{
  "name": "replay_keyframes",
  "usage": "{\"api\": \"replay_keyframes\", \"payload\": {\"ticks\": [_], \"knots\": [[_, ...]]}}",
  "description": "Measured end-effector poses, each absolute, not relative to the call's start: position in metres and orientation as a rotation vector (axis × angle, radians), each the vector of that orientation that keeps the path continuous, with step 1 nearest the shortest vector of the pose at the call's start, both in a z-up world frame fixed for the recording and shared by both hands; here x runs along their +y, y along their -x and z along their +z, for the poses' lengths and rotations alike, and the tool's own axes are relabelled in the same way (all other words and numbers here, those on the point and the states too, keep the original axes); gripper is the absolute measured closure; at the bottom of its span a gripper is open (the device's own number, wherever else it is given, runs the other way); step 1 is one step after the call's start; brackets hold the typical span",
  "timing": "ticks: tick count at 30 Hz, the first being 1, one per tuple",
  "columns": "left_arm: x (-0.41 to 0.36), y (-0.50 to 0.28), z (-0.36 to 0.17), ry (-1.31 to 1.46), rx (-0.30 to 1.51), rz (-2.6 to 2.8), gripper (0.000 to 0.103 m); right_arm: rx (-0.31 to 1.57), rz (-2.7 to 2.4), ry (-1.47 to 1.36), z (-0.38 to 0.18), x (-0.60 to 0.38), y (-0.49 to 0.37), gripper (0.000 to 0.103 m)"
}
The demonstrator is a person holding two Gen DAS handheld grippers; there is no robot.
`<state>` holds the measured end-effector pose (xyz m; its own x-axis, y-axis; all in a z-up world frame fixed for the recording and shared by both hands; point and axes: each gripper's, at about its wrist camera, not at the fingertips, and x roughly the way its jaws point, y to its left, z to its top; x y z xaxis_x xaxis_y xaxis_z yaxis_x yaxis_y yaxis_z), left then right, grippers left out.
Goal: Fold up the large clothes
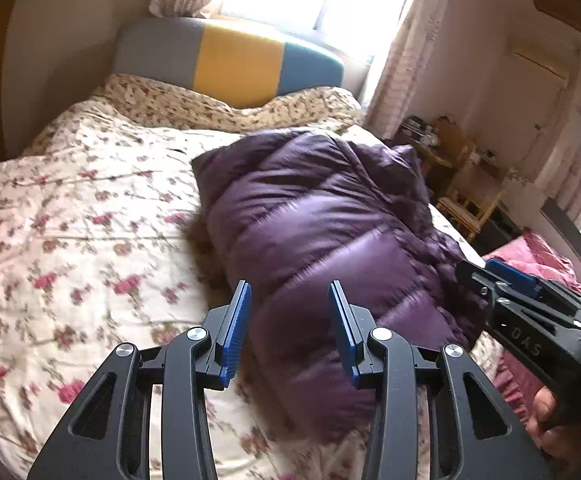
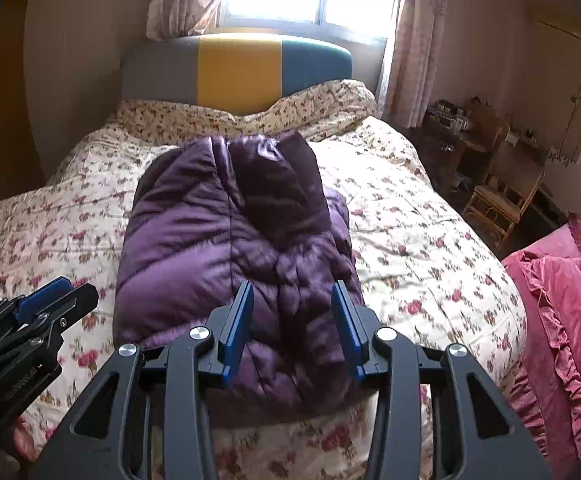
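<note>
A folded purple quilted down jacket (image 2: 234, 248) lies in a compact bundle on the bed's cream quilt with pink roses (image 2: 418, 240), below the grey, yellow and teal padded headboard (image 2: 236, 68). The left claw (image 1: 288, 332) and the right claw (image 2: 292, 330) hover above the jacket's near end. Each claw's blue-padded jaws stand apart, gripping nothing.

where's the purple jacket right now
The purple jacket lies folded in a bundle on the floral bedspread, mid-bed, just ahead of both open claws, its far end toward the striped headboard. In the left wrist view it sits right of centre.
</note>
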<state>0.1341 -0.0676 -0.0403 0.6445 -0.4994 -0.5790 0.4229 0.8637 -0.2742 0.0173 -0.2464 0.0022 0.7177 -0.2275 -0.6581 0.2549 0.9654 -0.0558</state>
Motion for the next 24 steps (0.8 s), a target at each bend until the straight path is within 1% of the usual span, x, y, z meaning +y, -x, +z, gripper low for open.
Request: {"api": "replay_keyframes", "payload": {"ticks": [13,21,24], "knots": [[-0.076,-0.178,-0.039,0.084,0.708,-0.488,0.064,0.728,-0.278,-0.036,0.000,-0.253,-0.074,0.063],[-0.094,-0.200,-0.041,0.074,0.720,-0.500,0.064,0.796,-0.302,-0.056,-0.027,-0.281,-0.101,0.064],[-0.102,-0.207,-0.043,0.068,0.729,-0.507,0.064,0.818,-0.305,-0.055,-0.037,-0.288,-0.105,0.066]]}}
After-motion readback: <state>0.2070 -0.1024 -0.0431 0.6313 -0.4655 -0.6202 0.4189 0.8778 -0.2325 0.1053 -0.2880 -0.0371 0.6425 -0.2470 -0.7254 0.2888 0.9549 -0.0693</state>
